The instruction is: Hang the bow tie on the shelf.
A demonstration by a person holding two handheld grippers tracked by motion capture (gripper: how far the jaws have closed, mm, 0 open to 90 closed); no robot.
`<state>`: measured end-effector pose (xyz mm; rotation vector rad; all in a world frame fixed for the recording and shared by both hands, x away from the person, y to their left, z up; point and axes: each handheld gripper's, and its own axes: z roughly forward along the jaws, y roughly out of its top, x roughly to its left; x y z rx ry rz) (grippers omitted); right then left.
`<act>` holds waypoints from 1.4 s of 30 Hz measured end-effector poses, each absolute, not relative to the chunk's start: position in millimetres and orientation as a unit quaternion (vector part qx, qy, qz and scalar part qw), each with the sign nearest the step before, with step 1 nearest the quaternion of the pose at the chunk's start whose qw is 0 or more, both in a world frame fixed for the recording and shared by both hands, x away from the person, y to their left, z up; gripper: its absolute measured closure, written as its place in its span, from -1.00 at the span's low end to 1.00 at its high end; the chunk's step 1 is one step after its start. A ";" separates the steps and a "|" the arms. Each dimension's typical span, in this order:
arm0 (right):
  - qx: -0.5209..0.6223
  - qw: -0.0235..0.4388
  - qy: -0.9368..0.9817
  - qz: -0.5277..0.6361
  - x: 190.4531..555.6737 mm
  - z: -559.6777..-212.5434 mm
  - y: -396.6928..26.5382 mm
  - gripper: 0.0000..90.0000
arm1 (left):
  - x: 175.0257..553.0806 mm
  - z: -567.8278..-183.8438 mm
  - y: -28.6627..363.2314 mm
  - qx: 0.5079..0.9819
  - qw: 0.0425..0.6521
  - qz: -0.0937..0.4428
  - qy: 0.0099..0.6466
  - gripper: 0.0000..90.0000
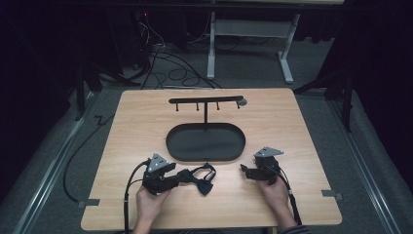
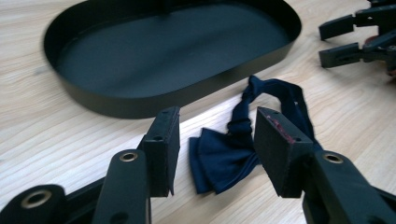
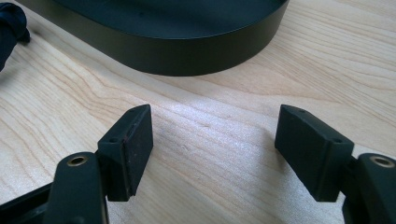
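A dark blue bow tie (image 1: 202,178) with its neck strap lies on the wooden table, in front of the black oval tray (image 1: 170,146). In the left gripper view the bow tie (image 2: 224,158) lies between the jaws of my left gripper (image 2: 218,119), which stand apart, with a gap showing beside the left pad. In the high view my left gripper (image 1: 182,176) points right at the bow. My right gripper (image 1: 246,170) rests to the right of the tie, pointing left. My right gripper (image 3: 215,116) is open over bare wood, near the tray wall (image 3: 187,58).
A black T-shaped stand (image 1: 205,101) with small hooks rises from the back of the tray. The tray wall (image 2: 140,100) lies just beyond the left jaws. Cables trail from both grippers toward the table's near edge. A metal frame and cords sit on the floor behind.
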<state>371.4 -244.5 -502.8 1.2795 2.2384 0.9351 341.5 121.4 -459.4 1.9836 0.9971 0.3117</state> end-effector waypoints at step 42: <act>0.457 0.198 0.800 0.335 371.5 -502.8 -244.8 -0.35 | 368.0 -488.9 75.3 0.847 0.378 0.098 0.361 0.86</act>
